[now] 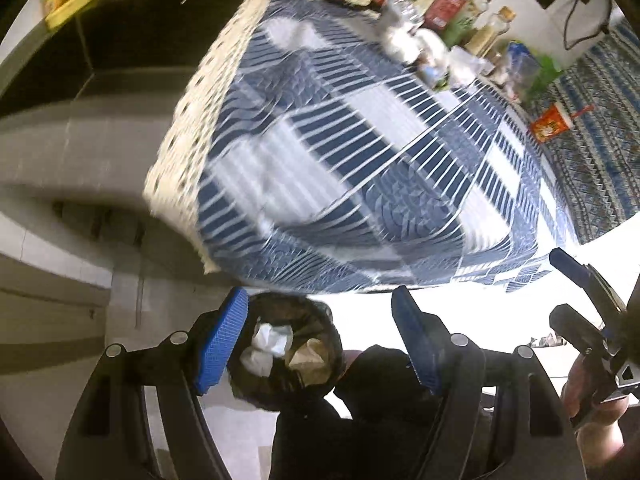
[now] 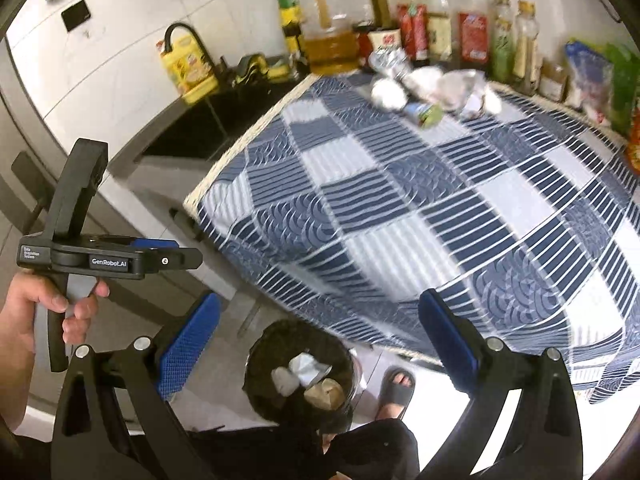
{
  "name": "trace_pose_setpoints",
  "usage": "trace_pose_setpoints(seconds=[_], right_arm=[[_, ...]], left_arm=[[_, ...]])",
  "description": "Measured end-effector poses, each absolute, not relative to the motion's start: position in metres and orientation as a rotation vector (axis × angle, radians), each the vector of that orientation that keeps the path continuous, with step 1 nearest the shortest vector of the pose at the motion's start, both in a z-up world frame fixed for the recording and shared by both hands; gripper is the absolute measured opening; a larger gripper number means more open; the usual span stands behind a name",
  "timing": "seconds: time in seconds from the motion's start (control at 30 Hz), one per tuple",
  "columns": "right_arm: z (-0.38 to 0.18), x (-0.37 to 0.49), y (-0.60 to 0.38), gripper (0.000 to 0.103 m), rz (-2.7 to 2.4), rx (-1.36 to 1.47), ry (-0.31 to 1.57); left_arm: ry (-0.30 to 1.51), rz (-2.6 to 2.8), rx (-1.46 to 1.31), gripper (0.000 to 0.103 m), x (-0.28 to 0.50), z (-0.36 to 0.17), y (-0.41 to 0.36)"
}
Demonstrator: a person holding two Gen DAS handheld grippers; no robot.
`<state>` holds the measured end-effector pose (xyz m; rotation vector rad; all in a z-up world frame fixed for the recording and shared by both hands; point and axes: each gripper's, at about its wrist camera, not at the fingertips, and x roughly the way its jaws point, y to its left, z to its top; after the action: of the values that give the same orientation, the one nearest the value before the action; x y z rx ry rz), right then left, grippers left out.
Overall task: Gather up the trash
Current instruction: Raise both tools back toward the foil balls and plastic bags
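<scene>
The left gripper (image 1: 320,344) and right gripper (image 2: 320,348), with ridged blue pads, are both spread and empty above a round black-lined bin (image 2: 298,376) holding crumpled white paper. More crumpled trash (image 2: 436,86) lies far across the blue patchwork-cloth tabletop (image 2: 400,208).

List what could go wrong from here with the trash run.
1. The remaining trash pile lies at the cloth's far edge, right against the bottles; reaching in could topple one.
2. The bin sits on the floor beside the person's sandaled foot, below the table edge, so a drop could miss.
</scene>
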<state>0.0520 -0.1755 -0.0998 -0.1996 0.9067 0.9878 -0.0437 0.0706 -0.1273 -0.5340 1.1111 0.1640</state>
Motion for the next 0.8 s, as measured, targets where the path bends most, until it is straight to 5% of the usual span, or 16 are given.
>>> trace_pose_setpoints(seconds=[0.8], right_arm=[[-0.061,0.217,-0.177,0.098,0.925,-0.130,0.845]], left_arm=[[1.012,0.140,-0.521,0.072,0.107,-0.067,0.071]])
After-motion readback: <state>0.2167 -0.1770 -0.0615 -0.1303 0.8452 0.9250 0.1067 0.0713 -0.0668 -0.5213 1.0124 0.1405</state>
